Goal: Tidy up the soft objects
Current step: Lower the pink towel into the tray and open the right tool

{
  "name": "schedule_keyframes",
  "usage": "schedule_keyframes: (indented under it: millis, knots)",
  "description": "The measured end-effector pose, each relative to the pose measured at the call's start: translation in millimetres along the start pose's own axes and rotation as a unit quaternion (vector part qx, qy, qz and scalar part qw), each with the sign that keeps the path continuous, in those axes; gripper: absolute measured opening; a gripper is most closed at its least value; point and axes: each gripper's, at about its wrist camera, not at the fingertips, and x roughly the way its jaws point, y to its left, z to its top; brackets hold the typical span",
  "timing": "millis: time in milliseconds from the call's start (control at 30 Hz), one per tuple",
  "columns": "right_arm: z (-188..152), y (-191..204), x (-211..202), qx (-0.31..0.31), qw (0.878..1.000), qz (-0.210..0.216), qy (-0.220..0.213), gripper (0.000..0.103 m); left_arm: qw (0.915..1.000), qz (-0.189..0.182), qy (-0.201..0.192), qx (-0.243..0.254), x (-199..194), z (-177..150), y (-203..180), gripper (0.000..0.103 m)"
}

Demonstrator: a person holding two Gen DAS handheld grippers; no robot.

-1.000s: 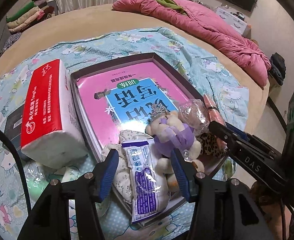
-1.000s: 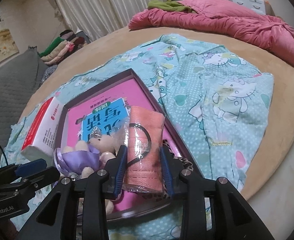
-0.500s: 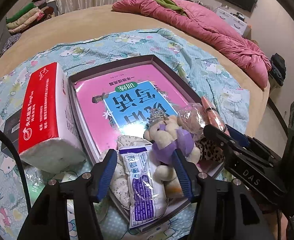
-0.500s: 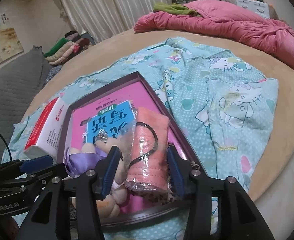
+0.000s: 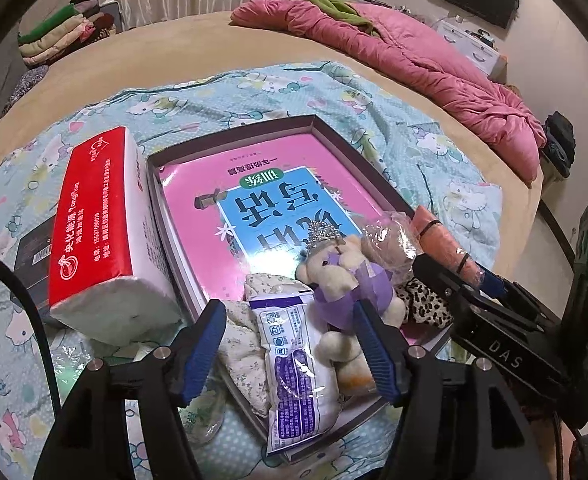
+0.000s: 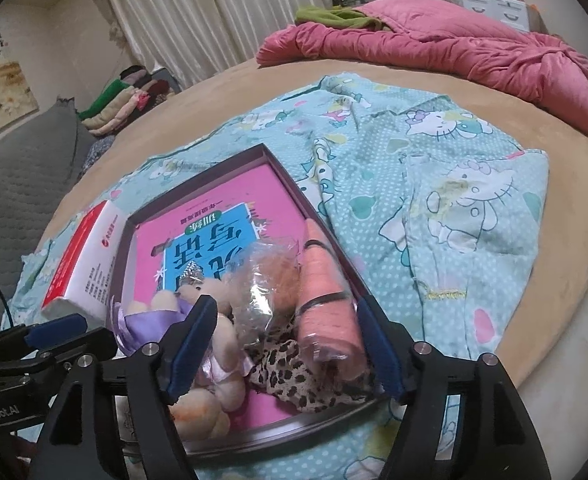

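Observation:
A dark purple tray (image 5: 358,148) on the bed holds a pink book (image 5: 261,208) and soft items. My left gripper (image 5: 291,350) hovers over the tray's near end with its jaws opening. A white and purple packet (image 5: 294,344) and a bear in a purple dress (image 5: 346,284) lie between them, unpressed. My right gripper (image 6: 285,344) is also opening. The pink rolled towel (image 6: 326,304) in plastic lies loose between its jaws, against the tray (image 6: 294,184) rim. A bagged brown plush (image 6: 269,284) and a leopard cloth (image 6: 294,368) lie beside it.
A red and white tissue pack (image 5: 101,216) leans against the tray's left side, with a dark box (image 5: 33,252) behind it. A teal cartoon sheet (image 6: 454,184) covers the tan round bed. A pink quilt (image 5: 414,60) lies at the far edge, and folded clothes (image 6: 121,100) are stacked beyond it.
The right jaws spread wide and let go of the pink towel roll, which settled onto the tray's right side. The left jaws widened slightly. Neither hand shifted.

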Motion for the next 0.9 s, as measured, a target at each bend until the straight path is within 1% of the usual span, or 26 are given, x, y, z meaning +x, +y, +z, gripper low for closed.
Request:
schedule_keyframes:
  millis: [67, 333, 600, 767, 900]
  knots:
    - [-0.1, 1.3, -0.3, -0.002, 1.0, -0.001, 0.0, 0.075, 1.0, -0.005, -0.001, -0.005, -1.7, 0.4, 1.1, 0.066]
    - [-0.1, 2.8, -3.3, -0.005, 1.0, 0.001, -0.007, 0.076, 1.0, 0.0, -0.006, -0.005, -7.2, 1.1, 2.0, 0.067]
    - [2.6, -7.8, -12.8, 0.015, 0.999, -0.002, -0.032, 0.078, 1.0, -0.003, -0.004, -0.002, -7.7, 0.0, 0.3, 0.068]
    - [3.3, -6.3, -15.9, 0.01, 0.999, -0.001, -0.041, 0.078, 1.0, -0.003, -0.004, 0.0, -7.7, -1.2, -2.3, 0.069]
    - [4.0, -4.7, -19.8, 0.007, 0.999, 0.0, -0.051, 0.078, 1.0, 0.0, -0.006, -0.001, -8.8, -2.3, -2.4, 0.073]
